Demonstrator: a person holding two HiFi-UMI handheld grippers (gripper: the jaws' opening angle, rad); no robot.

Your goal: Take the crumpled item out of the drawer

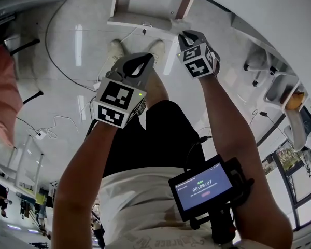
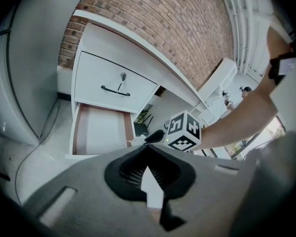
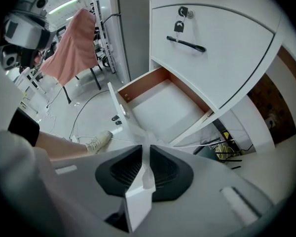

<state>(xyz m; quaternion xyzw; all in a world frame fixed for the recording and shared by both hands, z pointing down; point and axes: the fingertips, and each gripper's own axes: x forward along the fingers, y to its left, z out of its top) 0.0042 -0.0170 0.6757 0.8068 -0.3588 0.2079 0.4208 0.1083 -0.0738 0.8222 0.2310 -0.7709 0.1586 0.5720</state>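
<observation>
Right gripper (image 3: pixel 143 148): you held it pointing steeply down, jaws at a narrow slit and pressed on one white, half-clear crumpled item (image 3: pixel 139 132). The crumpled item bunched out past the jaw tips and ran back as a white fold between the pads. It sat at the front panel of the open lower drawer (image 3: pixel 163 107). No view showed whether it touched that drawer.

Left gripper (image 2: pixel 149 147): jaws together, tips meeting, nothing gripped. You held it apart from the right gripper, lower and to the left in the head view, facing the cabinet.

Counts:
- Two drawers in the white cabinet (image 3: pixel 237 78).
  - One upper drawer (image 3: pixel 212 31) was closed. It had one black bar handle (image 3: pixel 186 44) and one key (image 3: pixel 182 12) in its lock, with a small dark piece hanging from the key.
  - The one lower drawer stood out, with a white bottom and reddish-brown inner walls.
- Two marker cubes, one per gripper: the left marker cube (image 1: pixel 116 102) and the right marker cube (image 1: pixel 198 60).
- Two light shoes (image 1: pixel 114 50) on the pale floor (image 1: pixel 67 71), near the drawer front.
- One small screen (image 1: pixel 202 187) at your waist.
- One brick wall (image 2: pixel 163 28) behind the white counter (image 2: pixel 138 41) above the drawers.
- One pink cloth (image 3: pixel 74 51) draped over a rack off to the side.
</observation>
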